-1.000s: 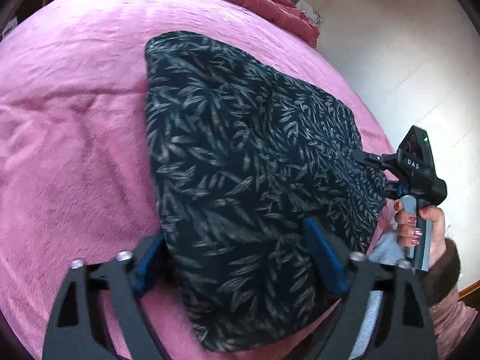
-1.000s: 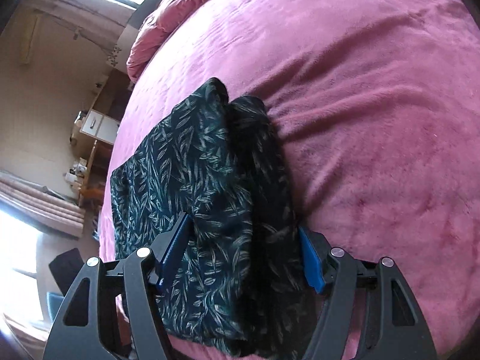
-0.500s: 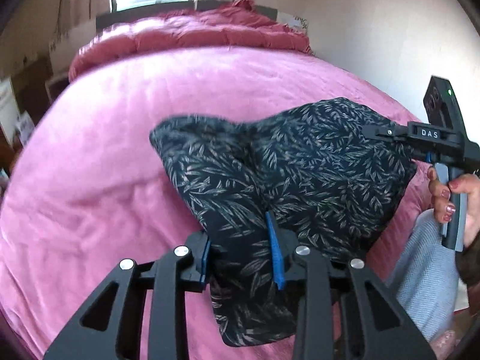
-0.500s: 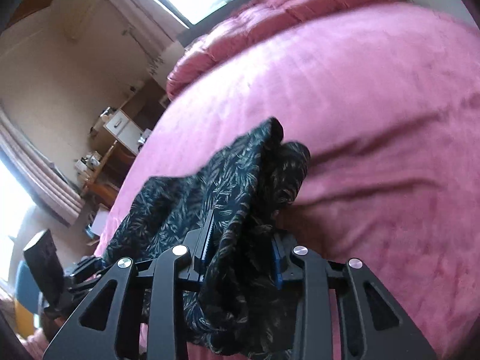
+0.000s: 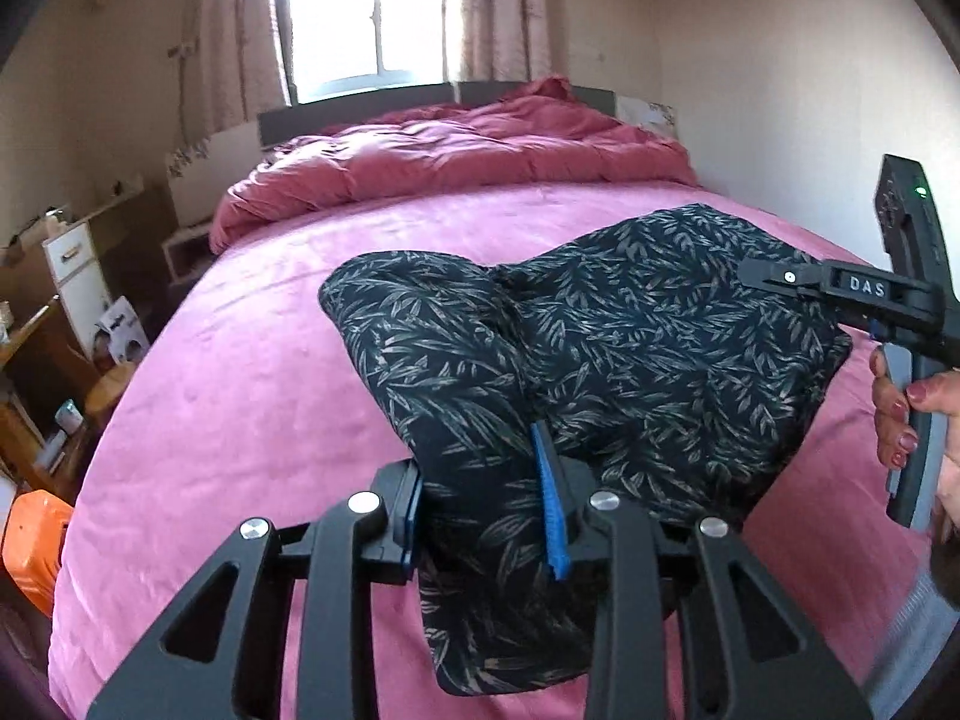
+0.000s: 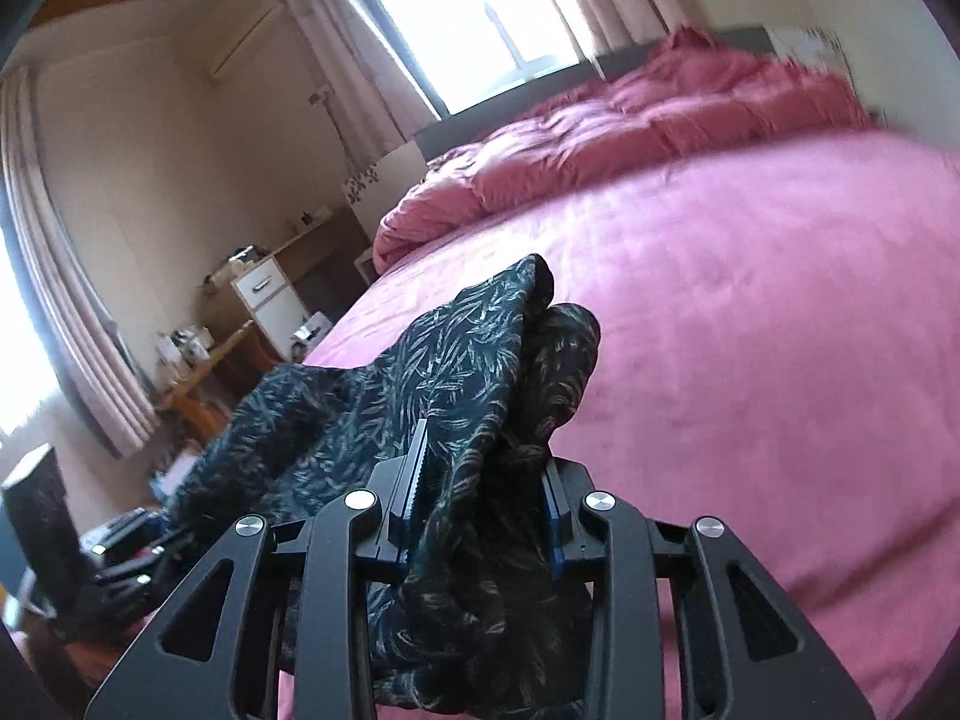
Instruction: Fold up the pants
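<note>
With both the left hand-held gripper [image 5: 480, 507] and right hand-held gripper [image 6: 480, 501] clamped on the dark leaf-print fabric pants [image 5: 630, 348], we should carry the edges level over the pink bed [image 5: 252, 360].

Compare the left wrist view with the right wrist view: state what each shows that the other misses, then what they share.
Only the left wrist view shows the orange object at the bed's edge and the hand gripping the right gripper.

Only the right wrist view shows the wall-mounted unit near the ceiling.

Both show the leaf-print pants lifted off the pink bedspread, a gripper shut on bunched fabric, the bunched red duvet, the window and the white drawer unit.
</note>
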